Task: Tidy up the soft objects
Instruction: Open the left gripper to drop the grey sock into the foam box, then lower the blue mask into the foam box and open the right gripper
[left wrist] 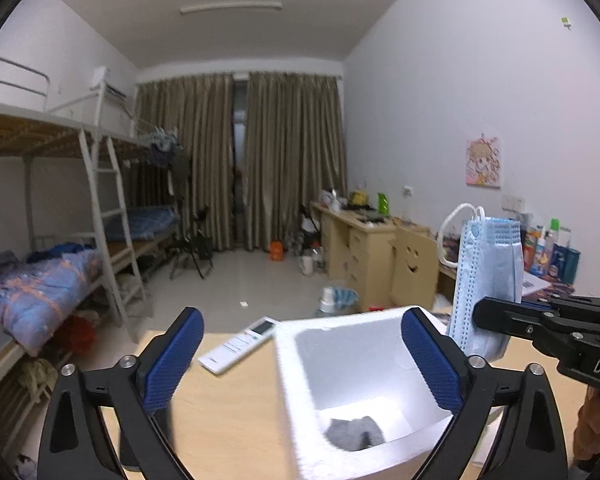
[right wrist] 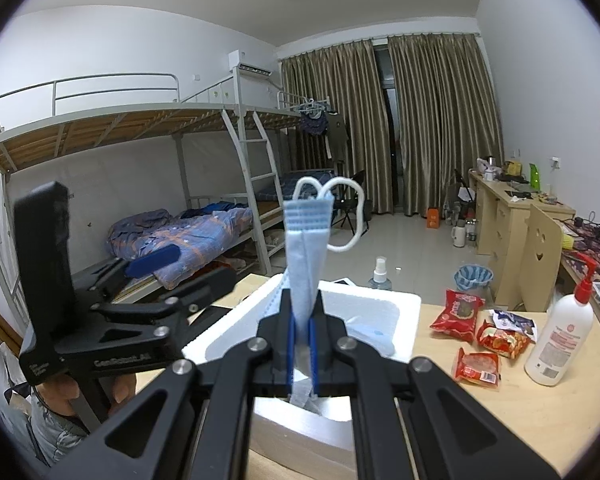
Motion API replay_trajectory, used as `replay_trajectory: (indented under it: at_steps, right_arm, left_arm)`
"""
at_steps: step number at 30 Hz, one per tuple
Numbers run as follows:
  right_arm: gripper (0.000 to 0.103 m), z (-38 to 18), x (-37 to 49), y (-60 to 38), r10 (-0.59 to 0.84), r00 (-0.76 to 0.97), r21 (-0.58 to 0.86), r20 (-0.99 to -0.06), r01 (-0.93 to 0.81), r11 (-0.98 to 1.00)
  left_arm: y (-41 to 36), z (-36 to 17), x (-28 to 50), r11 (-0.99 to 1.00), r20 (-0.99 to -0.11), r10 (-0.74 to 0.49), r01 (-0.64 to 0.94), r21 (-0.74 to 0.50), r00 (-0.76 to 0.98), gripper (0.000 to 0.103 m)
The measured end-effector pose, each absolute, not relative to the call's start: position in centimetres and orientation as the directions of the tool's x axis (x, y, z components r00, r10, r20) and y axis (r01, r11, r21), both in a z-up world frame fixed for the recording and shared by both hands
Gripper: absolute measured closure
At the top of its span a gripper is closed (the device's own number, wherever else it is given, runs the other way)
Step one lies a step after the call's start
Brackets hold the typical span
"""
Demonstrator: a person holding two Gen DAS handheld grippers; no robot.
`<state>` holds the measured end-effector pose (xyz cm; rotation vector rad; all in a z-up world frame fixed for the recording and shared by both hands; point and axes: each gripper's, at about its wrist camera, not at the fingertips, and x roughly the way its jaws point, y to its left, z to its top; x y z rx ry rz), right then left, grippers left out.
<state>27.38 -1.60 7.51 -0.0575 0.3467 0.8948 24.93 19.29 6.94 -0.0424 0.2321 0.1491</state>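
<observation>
Light-blue mask (right wrist: 306,256) with white loops, white foam box (left wrist: 364,364), grey sock (left wrist: 354,434), red snack packets (right wrist: 457,315)

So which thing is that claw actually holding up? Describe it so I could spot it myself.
Find the wooden table and the white foam box on it. Right above the box, the right gripper is shut on a folded light blue face mask that stands upright, white ear loops curling at its top. Unlike the grey sock lying inside the box, it is pleated, blue and held in the air.
</observation>
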Motion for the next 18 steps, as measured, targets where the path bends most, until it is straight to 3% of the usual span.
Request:
replay_trajectory:
  at_steps: [4,18]
  right_arm:
    - [0.094,7.4,27.4,-0.8,0.767,0.555,0.099,-0.321,-0.786,0.61]
    - [0.091,5.4,28.7,1.2,0.736,0.562,0.08,-0.377,-0.772,0.63]
  left_arm:
    - [20.2,6.4,23.8,0.982,-0.185,0.183,-0.19,-0.021,0.966,0.001]
    - [22.9,4.2,23.3,0.979,-0.222,0.133,-0.163,-0.122,0.966,0.0]
